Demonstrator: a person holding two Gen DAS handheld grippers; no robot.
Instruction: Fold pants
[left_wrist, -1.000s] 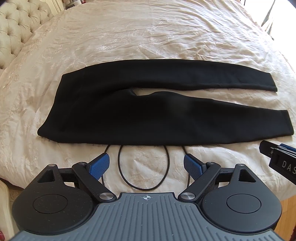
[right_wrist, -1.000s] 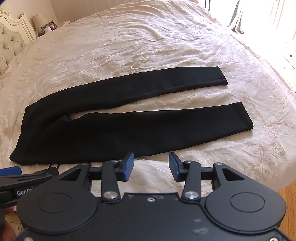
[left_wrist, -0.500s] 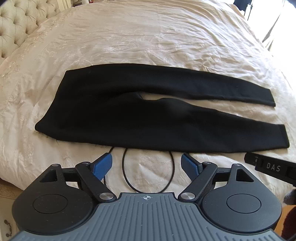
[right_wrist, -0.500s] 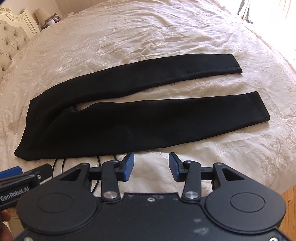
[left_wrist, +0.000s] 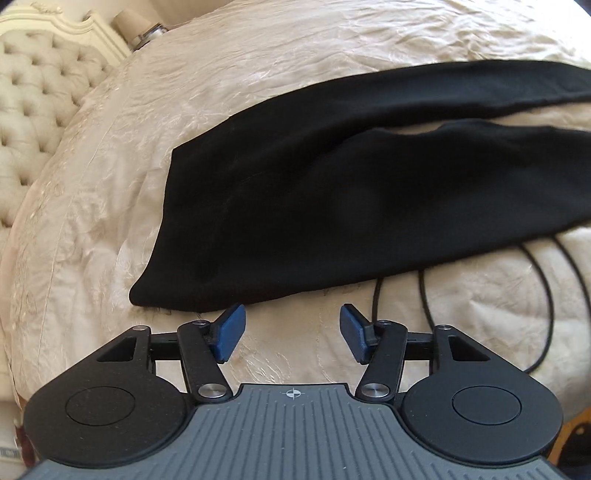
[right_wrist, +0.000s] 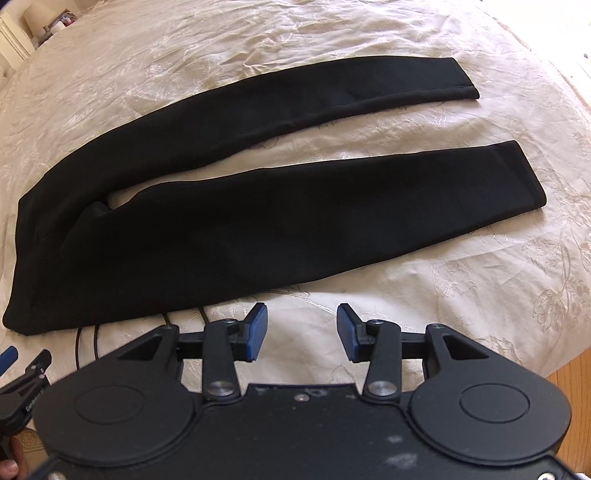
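While the black pants (right_wrist: 229, 225) lie flat on the cream bedspread (right_wrist: 480, 288), waistband toward the tufted headboard (left_wrist: 40, 110) and both legs apart, the left gripper (left_wrist: 291, 332) hangs just short of the waistband's near corner. Its jaws have just been closing and stand part open, with nothing between them. The right gripper (right_wrist: 302, 330) is held wide and empty near the closer leg. Black cables (left_wrist: 546, 295) loop beside the pants.
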